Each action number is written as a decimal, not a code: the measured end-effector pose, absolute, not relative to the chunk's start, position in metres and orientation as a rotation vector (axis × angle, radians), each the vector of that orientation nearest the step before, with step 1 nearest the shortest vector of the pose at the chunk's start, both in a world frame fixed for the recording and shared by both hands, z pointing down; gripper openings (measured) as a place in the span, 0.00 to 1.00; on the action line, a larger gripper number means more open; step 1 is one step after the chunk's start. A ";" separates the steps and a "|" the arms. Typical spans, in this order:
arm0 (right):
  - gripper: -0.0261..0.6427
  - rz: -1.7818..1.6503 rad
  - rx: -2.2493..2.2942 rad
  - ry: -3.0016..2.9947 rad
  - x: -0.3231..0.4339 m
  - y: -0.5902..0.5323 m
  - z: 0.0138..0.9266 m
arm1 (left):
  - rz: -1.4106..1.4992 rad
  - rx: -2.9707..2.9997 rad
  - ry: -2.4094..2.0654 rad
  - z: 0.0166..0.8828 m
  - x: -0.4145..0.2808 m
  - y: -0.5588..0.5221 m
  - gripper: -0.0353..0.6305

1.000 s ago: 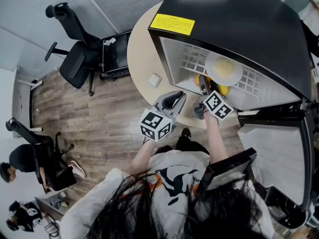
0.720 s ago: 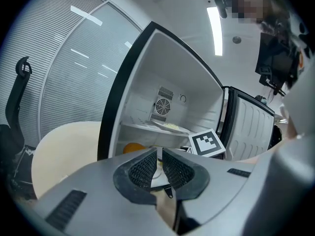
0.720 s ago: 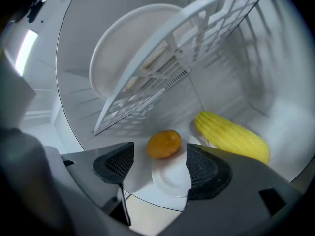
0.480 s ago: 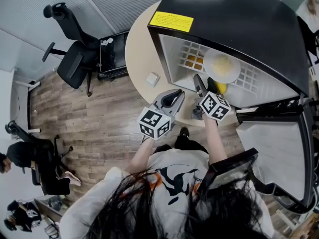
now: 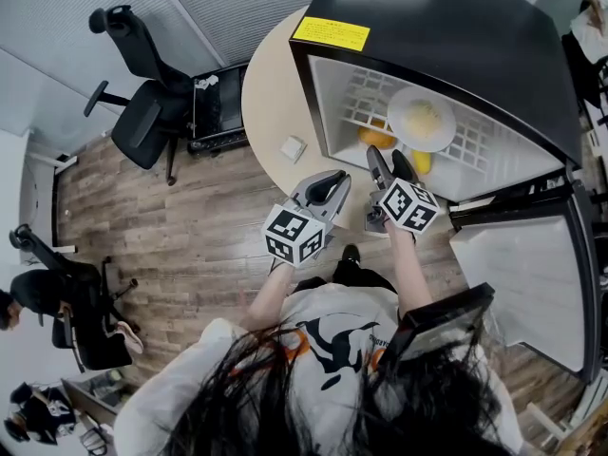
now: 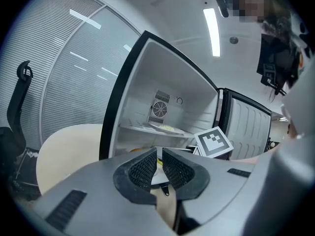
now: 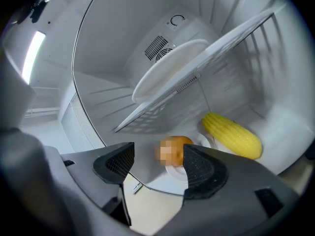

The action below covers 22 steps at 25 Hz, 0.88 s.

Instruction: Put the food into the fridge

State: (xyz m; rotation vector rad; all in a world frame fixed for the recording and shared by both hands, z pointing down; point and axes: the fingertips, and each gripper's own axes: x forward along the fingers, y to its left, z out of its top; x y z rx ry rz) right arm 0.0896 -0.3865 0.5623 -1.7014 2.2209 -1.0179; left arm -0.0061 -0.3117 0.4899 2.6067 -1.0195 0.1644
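- We are reading the right gripper as open. Its jaws are standing wide apart at the mouth of the fridge and are clamping nothing.
- We are reading the left gripper as all but closed, with only a slit between its pads and nothing in it. It is hovering over the near edge of the table, left of the fridge opening.
- The food is lying inside the fridge. A plate of pale food is sitting on the wire shelf. Beneath it, an orange piece on a saucer and a cob of corn are resting on the fridge floor.
- Risk, as we are judging it: the open right jaws are pointing at the saucer, so a forward drift could knock the orange piece off it or set the corn rolling. An upward swing could strike the shelf from below and tip the plate.
- Risk: the door is standing open at the right, so cold air is escaping.
- The head view is showing the plate's top and a small white item on the table, which we cannot identify. The right gripper view is missing both, but it is showing the saucer and the plate's underside.
- The left gripper view is showing the slit between its own jaws most clearly.
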 end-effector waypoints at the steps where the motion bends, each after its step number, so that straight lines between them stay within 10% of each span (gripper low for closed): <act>1: 0.52 -1.013 -1.699 2.228 0.088 -0.384 0.561 | 0.163 2.608 -1.020 0.489 -0.007 -0.310 0.12; 11: 0.50 -0.928 -1.678 2.321 0.072 -0.359 0.540 | 0.158 2.623 -1.033 0.482 -0.016 -0.283 0.12; 22: 0.15 -0.753 -1.698 2.428 0.049 -0.330 0.505 | 0.142 2.626 -1.073 0.473 -0.040 -0.255 0.12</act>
